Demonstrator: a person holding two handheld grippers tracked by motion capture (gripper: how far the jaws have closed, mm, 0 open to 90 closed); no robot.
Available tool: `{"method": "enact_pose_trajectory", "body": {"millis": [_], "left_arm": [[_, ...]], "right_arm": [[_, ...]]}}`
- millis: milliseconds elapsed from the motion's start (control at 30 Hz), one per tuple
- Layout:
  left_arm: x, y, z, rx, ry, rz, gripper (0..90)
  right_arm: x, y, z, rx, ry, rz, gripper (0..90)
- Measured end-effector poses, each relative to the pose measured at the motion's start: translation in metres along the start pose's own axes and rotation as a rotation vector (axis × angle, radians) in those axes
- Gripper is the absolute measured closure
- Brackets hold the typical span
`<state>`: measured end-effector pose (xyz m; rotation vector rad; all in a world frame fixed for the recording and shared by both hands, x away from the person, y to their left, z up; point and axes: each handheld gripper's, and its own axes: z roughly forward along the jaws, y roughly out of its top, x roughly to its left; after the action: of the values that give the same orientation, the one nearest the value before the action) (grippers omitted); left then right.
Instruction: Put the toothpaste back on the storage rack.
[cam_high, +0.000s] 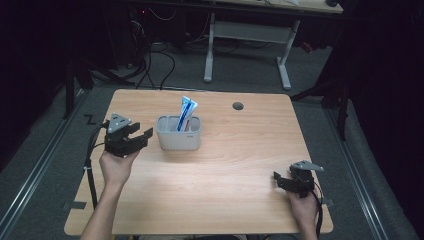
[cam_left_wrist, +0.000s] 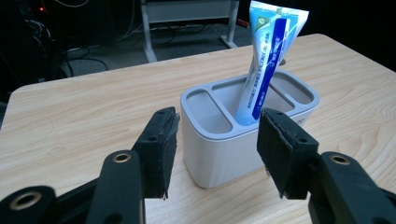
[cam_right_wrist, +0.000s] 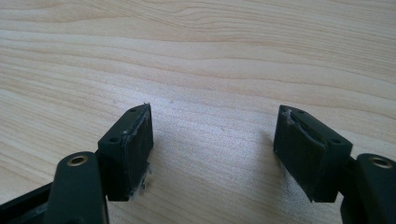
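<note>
1. the toothpaste tube (cam_high: 187, 113) stood inside the grey holder (cam_high: 179, 141), in its middle compartment as the left gripper view showed it (cam_left_wrist: 268, 65); the compartments on either side looked empty.
2. the holder sat on the wooden table (cam_high: 225, 165), toward the far left part of it, just beside the left gripper (cam_high: 134, 136).
3. the left gripper (cam_left_wrist: 217, 144) hung in front of the holder with its jaws apart and nothing between the pads; they framed the holder's near wall without touching it.
4. the right gripper (cam_high: 286, 181) rested low near the right front corner of the table, well apart from the holder, its jaws spread wide over bare wood (cam_right_wrist: 212, 144).
5. judged from this, placing the tube in the holder looked done, with the left gripper free of it; at most, drawing the hand away was left.
6. the tube's long axis ran nearly upright, leaning a little to the right in both views; its flat crimped end pointed up and its lower end was hidden inside the compartment.
</note>
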<state>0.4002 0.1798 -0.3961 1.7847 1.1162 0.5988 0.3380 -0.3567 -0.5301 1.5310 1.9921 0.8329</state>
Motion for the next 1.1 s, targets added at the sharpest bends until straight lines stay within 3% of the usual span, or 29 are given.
{"method": "enact_pose_trajectory", "body": {"millis": [200, 367, 1100], "left_arm": [[0.001, -0.004, -0.005, -0.004, 0.0, -0.007, 47.9], [0.0, -0.007, -0.009, 0.016, 0.027, 0.025, 48.6], [0.006, -0.021, -0.023, 0.023, 0.039, 0.001, 47.1]], "right_arm": [[0.0, 0.0, 0.0, 0.0, 0.0, 0.0, 28.5], [0.0, 0.0, 0.0, 0.0, 0.0, 0.0, 28.5], [0.0, 0.0, 0.0, 0.0, -0.001, 0.0, 28.5]]}}
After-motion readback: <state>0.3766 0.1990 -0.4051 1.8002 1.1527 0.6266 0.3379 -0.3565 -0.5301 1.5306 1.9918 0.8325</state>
